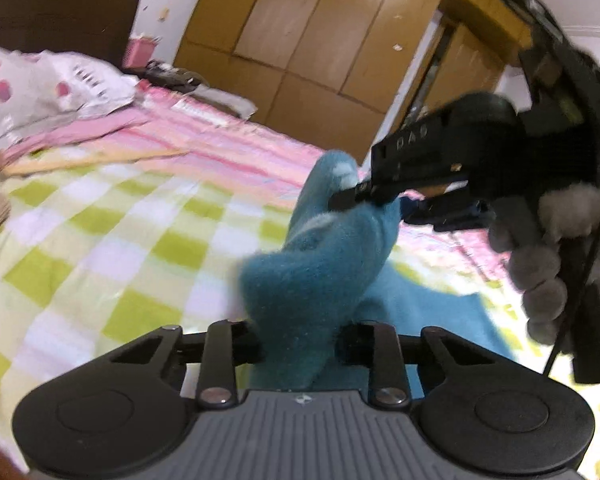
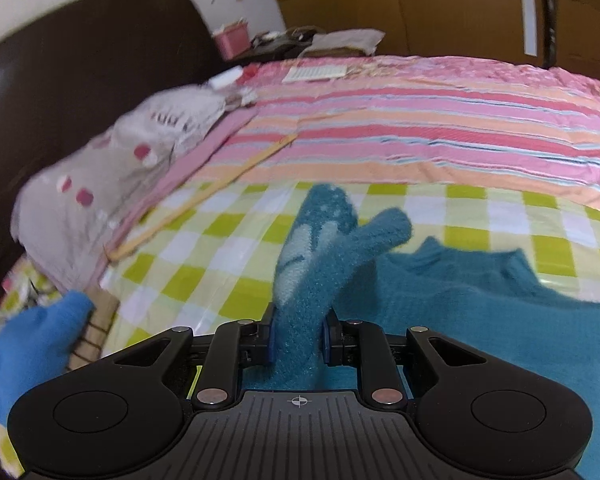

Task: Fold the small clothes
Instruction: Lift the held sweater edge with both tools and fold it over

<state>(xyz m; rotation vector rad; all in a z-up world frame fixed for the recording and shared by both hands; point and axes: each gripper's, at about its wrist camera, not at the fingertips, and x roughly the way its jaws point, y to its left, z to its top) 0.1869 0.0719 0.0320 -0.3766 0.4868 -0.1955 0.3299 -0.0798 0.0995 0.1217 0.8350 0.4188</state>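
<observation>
Left wrist view, L to R: grey pillow w/ pink spots at far left, on the bed, which has a green-check sheet in front and pink stripes behind. Wooden wardrobe behind the bed. Centre: teal sock lifted off the sheet. The left gripper is clenched on its near end, fabric bunched between the fingers. The sock's other end runs up to the right gripper, seen from the side at upper right, tip pressed into the fabric near a white patch. A grey-gloved hand holds that gripper. More teal cloth lies flat on the sheet below it.

Right wrist view, L to R: blue glove at lower left edge, dark headboard above, pillow beside it. Centre: right gripper clamped on the sock, blue pads pinching it on both sides; the sock stands up w/ a pale pattern on it. To the right, the teal cloth is spread on the check sheet. View is blurry.
</observation>
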